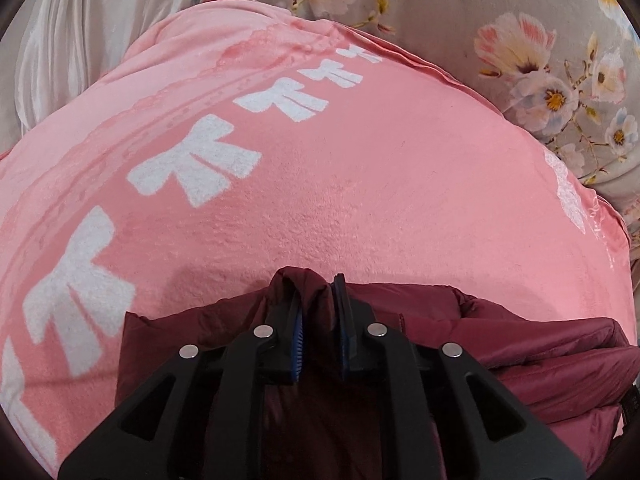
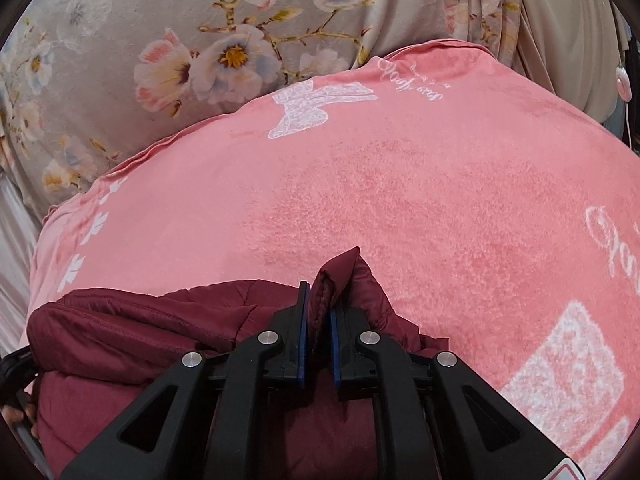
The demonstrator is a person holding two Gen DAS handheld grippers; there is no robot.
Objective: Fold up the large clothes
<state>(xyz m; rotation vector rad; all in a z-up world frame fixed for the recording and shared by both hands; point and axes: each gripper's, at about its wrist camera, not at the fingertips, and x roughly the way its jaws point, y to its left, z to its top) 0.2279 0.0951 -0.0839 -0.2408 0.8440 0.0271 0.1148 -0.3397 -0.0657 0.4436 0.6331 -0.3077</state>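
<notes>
A dark maroon padded jacket [image 1: 520,340] lies along the near edge of a pink fleece blanket [image 1: 360,180] printed with white bows. My left gripper [image 1: 316,284] is shut on a raised fold of the jacket's edge, with the fabric pinched between its blue pads [image 1: 298,336]. In the right wrist view the same jacket [image 2: 140,320] spreads to the left, and my right gripper [image 2: 320,292] is shut on another upright fold of it. Both pinched folds stand just above the blanket [image 2: 400,180].
The blanket lies on a beige bedsheet with large flowers [image 1: 520,20] [image 2: 120,20]. White pleated cloth [image 1: 80,20] hangs at the far left. A small pink controller on a cord [image 2: 622,80] is at the right edge. Part of a hand [image 2: 20,412] shows at the lower left.
</notes>
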